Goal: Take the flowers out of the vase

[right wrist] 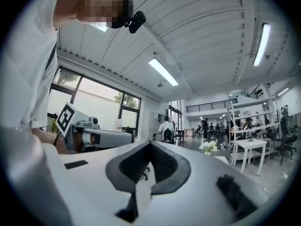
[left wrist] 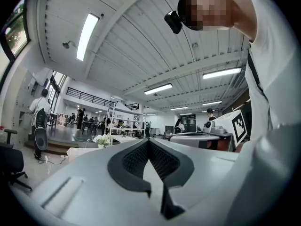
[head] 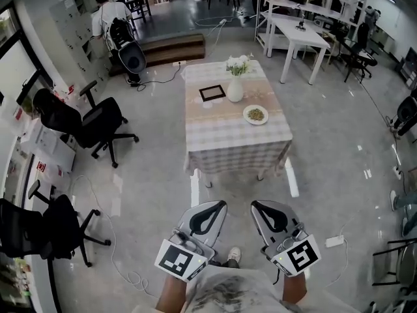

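White flowers stand in a white vase at the far end of a table with a checked cloth, well ahead of me. Both grippers are held close to my body, far short of the table. The left gripper is shut with nothing in it, and so is the right gripper. In the left gripper view the jaws meet at their tips, and the flowers show small and far off. In the right gripper view the closed jaws point level, with the flowers distant at the right.
On the table lie a black frame and a plate of green bits. Black office chairs stand at the left. A white desk is at the back right. Cables and a power strip lie on the floor.
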Tool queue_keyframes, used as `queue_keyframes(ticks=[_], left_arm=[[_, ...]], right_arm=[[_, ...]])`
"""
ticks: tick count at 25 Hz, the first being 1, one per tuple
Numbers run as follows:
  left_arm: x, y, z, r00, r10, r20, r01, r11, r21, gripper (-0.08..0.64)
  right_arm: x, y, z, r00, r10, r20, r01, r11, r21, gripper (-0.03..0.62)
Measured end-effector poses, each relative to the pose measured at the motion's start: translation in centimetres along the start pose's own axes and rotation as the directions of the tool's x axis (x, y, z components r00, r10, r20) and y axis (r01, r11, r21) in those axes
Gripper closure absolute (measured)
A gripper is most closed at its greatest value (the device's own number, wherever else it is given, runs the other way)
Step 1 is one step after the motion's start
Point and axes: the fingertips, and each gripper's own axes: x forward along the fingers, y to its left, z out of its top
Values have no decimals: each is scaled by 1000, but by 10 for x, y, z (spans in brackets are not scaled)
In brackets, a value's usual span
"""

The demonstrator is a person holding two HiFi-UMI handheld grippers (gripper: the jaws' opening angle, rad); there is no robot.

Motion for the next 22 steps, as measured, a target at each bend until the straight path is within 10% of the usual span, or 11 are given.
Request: queue_keyframes(ticks=[22], left_arm=[[44, 57, -10, 999, -34, -14, 34, 999, -2, 557]], right_arm=[[62, -44, -22, 999, -26, -31, 26, 1000, 17, 575]])
